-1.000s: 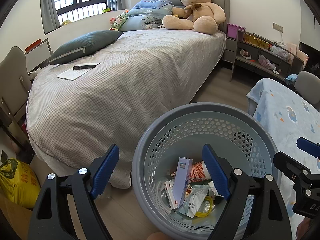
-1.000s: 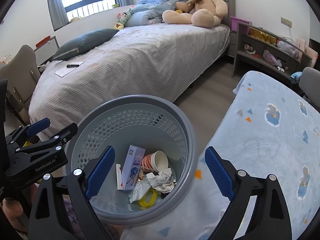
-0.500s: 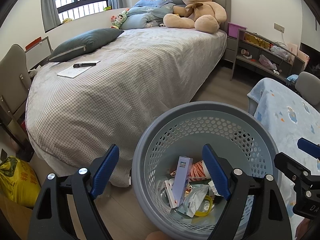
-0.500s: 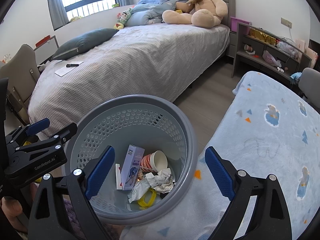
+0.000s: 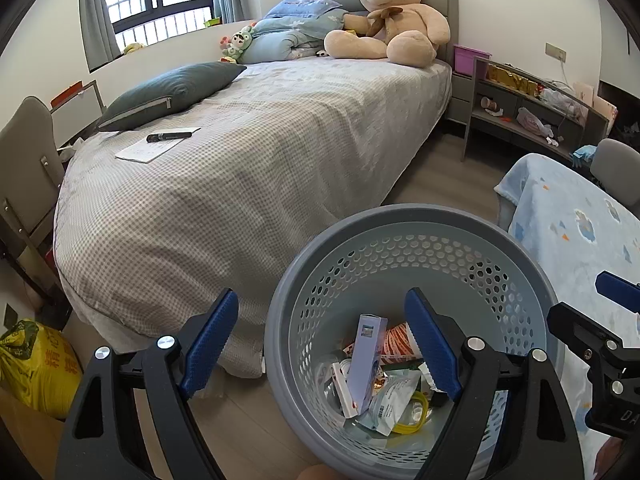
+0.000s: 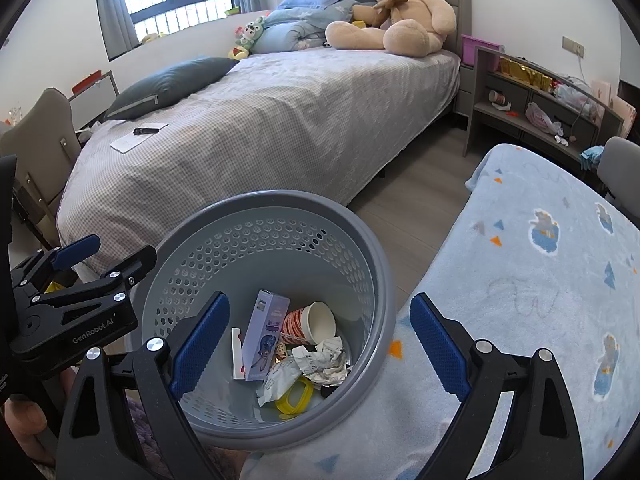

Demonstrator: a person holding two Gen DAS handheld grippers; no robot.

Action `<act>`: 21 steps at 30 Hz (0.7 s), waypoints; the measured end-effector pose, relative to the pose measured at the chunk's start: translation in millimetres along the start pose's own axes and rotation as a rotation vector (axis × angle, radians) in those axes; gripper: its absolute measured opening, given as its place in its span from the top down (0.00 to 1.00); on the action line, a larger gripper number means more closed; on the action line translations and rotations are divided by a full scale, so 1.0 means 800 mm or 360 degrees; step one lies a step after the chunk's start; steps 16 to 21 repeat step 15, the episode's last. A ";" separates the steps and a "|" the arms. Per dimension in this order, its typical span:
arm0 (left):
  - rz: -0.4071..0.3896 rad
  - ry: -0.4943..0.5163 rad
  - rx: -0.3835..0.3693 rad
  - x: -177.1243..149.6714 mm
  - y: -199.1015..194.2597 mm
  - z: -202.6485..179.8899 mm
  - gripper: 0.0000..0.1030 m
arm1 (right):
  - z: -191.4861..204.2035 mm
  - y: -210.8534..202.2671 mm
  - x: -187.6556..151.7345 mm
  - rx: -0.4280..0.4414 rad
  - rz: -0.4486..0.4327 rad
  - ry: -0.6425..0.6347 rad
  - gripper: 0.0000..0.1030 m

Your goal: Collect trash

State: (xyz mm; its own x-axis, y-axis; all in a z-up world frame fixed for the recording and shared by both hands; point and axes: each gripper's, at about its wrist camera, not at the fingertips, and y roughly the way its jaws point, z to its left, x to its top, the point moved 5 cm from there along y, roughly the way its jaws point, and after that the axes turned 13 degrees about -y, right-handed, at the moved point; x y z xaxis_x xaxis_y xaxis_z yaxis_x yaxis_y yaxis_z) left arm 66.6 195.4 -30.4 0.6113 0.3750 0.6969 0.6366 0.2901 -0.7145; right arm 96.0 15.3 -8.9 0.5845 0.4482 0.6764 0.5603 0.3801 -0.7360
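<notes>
I see both tongs gaping wide and empty, left tongs (image 5: 322, 340) straddling the basket (image 5: 460, 220) rim, trash (image 6: 320, 356) at six o'clock between right tongs (image 6: 320, 340)

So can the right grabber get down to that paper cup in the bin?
Probably yes. The right gripper is open and empty, pointing down into the grey basket, which has no lid. The paper cup lies on top of the trash, with only the purple box leaning beside it.

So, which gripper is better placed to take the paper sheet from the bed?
Left, probably. The left gripper is open and on the bed's side of the basket, nearer the paper sheet. The right gripper is open over the blue blanket.
</notes>
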 end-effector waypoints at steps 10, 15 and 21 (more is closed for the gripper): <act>0.0000 -0.0015 0.0006 0.002 0.000 0.003 0.21 | 0.000 0.000 0.000 -0.0001 -0.0001 -0.0001 0.13; -0.0001 -0.0015 0.0008 0.003 0.000 0.005 0.21 | 0.000 0.000 0.000 0.0000 -0.0002 0.0003 0.13; -0.0001 -0.0015 0.0008 0.003 0.000 0.005 0.21 | 0.000 0.000 0.000 0.0000 -0.0002 0.0003 0.13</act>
